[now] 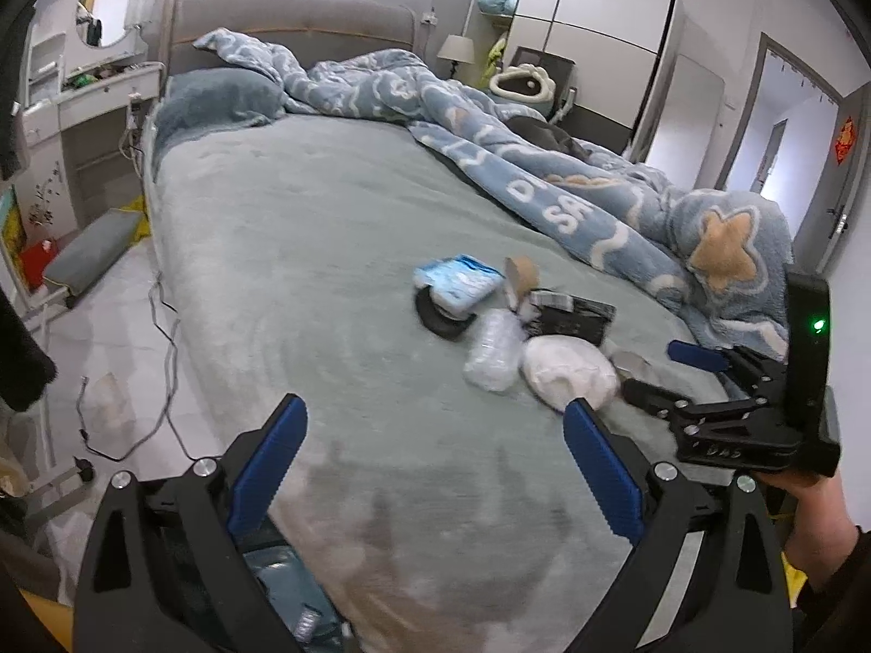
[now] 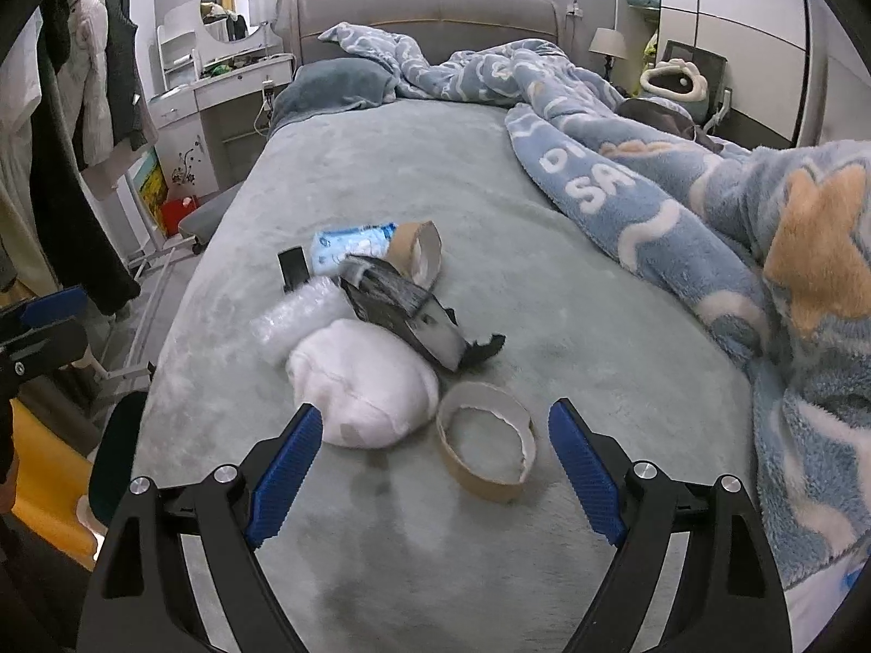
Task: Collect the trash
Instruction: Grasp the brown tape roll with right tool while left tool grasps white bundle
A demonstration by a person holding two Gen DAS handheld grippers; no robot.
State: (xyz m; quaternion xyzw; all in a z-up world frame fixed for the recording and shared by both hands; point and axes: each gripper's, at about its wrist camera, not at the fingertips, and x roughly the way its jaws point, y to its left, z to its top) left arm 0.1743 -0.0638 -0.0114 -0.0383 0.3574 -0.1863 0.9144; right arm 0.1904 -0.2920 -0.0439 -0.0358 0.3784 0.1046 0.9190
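A bedroom with an unmade bed under flat indoor light.

The bed [image 2: 435,174] wore a grey-green sheet, with a blue quilt [image 2: 680,207] bunched along one side below a grey headboard [image 2: 424,16]. Beside it stood a white dresser [image 2: 228,87] with a round mirror [image 2: 239,0]. A lamp [image 2: 608,43] and wardrobe [image 2: 751,27] stood opposite. A door [image 1: 841,174] hung open; cables [image 1: 158,370] trailed over the pale floor [image 1: 109,315].

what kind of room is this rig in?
Almost certainly a home bedroom. A large bed with a padded headboard fills both views, with a rumpled blue fleece blanket on it. A vanity desk with a round mirror stands left of the bed, and a wardrobe by the far wall.
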